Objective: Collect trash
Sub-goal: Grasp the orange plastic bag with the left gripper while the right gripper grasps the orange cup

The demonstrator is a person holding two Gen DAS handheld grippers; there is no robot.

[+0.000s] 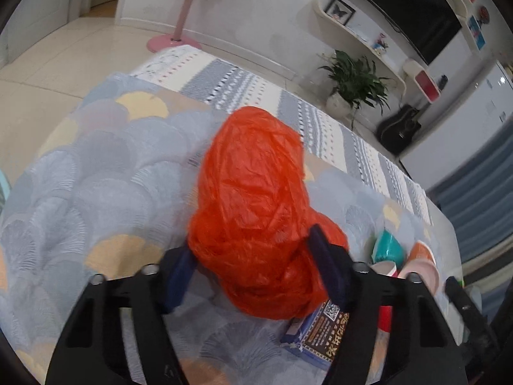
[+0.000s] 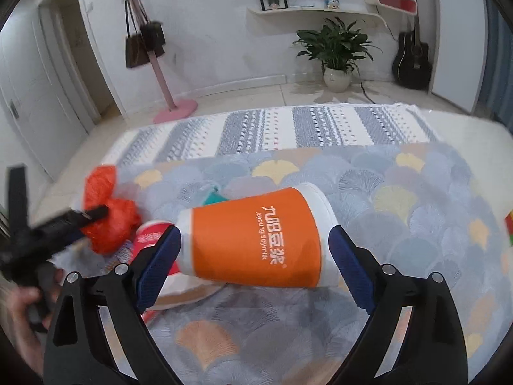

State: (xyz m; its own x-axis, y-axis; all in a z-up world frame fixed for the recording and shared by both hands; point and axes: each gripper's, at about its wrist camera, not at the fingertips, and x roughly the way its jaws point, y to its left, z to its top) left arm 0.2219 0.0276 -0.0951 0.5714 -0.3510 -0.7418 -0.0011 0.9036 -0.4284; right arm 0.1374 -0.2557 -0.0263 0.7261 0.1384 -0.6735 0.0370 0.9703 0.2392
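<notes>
My left gripper (image 1: 253, 264) is shut on a crumpled orange plastic bag (image 1: 253, 199), held above the patterned cloth (image 1: 96, 192). My right gripper (image 2: 256, 250) is shut on an orange and white paper cup (image 2: 256, 240), held on its side above the cloth. In the right wrist view the left gripper (image 2: 93, 215) with the bag (image 2: 105, 211) sits at the left. Under the bag lies a blue printed packet (image 1: 320, 333). A teal cup (image 1: 388, 247), an orange cup (image 1: 420, 256) and a red cup (image 2: 150, 234) lie nearby.
A grey and white striped rug (image 2: 288, 128) lies beyond the cloth on the tiled floor. A pink coat stand (image 2: 173, 109), a potted plant (image 2: 335, 48) and a black guitar (image 2: 412, 57) stand by the far wall. A colourful cube (image 2: 509, 227) sits at the right edge.
</notes>
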